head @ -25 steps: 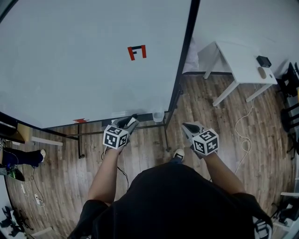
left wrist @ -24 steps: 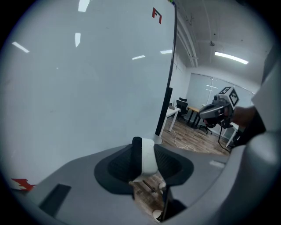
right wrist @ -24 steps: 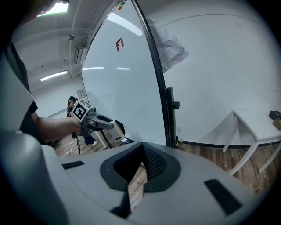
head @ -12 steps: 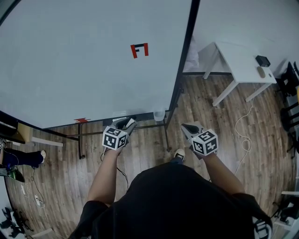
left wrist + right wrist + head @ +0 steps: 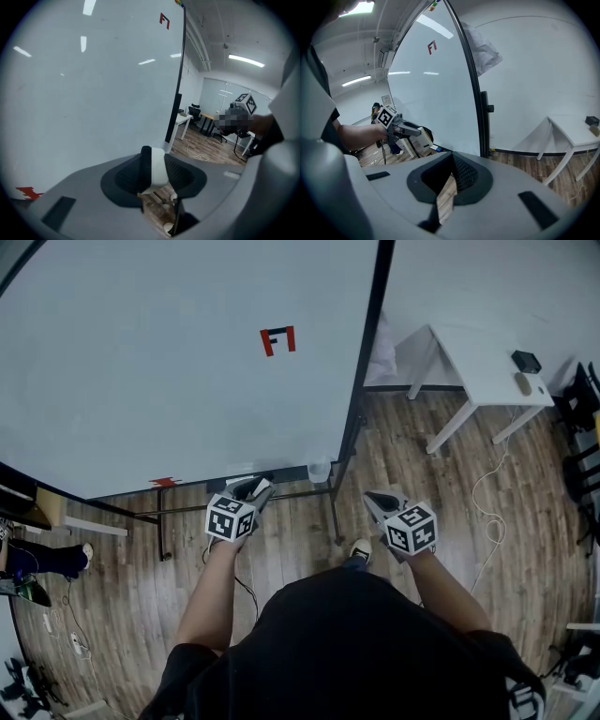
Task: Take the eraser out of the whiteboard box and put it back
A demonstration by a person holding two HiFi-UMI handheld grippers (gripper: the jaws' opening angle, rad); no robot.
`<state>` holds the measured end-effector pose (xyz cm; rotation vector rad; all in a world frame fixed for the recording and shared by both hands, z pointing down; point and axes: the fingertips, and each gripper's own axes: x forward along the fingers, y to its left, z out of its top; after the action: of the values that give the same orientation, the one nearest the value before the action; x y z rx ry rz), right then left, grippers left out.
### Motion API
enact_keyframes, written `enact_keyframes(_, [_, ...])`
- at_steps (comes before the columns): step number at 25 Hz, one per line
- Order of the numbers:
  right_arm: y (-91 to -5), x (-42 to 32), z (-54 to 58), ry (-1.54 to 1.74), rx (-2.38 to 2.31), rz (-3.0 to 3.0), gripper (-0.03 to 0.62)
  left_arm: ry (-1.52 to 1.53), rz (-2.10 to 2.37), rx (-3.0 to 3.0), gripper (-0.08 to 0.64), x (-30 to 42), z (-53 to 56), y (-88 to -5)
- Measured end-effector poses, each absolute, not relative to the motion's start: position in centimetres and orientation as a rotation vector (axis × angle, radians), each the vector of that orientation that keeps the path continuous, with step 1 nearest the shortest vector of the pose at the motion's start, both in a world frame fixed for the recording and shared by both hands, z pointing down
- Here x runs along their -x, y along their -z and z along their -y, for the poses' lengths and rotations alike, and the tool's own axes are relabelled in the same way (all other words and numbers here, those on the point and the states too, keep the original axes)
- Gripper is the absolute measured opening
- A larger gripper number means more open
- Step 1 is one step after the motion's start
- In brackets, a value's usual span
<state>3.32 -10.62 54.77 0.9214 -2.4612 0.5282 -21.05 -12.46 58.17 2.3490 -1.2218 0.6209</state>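
Your right gripper (image 5: 381,502) hung empty over the wooden floor (image 5: 291,531), jaws pressed together at the tips. Your left gripper (image 5: 254,487) pinched the eraser (image 5: 157,169) — white body, black felt. Just beyond it the whiteboard box (image 5: 319,472) sat at the bottom right corner of the whiteboard (image 5: 169,371) — apart from the eraser.

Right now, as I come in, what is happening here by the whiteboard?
A person stands in front of the whiteboard with a gripper in each hand. The left gripper is closed on a white and black eraser and holds it in the air near the board's lower edge. A small clear box sits on the bottom rail close by. The right gripper is shut and empty, over the wooden floor.
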Motion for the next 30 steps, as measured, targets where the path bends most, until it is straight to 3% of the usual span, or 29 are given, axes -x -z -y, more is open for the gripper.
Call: enact_keyframes(30, [-56.4,-8.3,13.4,-0.599,-0.961,2.426,-0.006,-0.59,1.144,-2.452,0.155,12.5,19.2,-55.9])
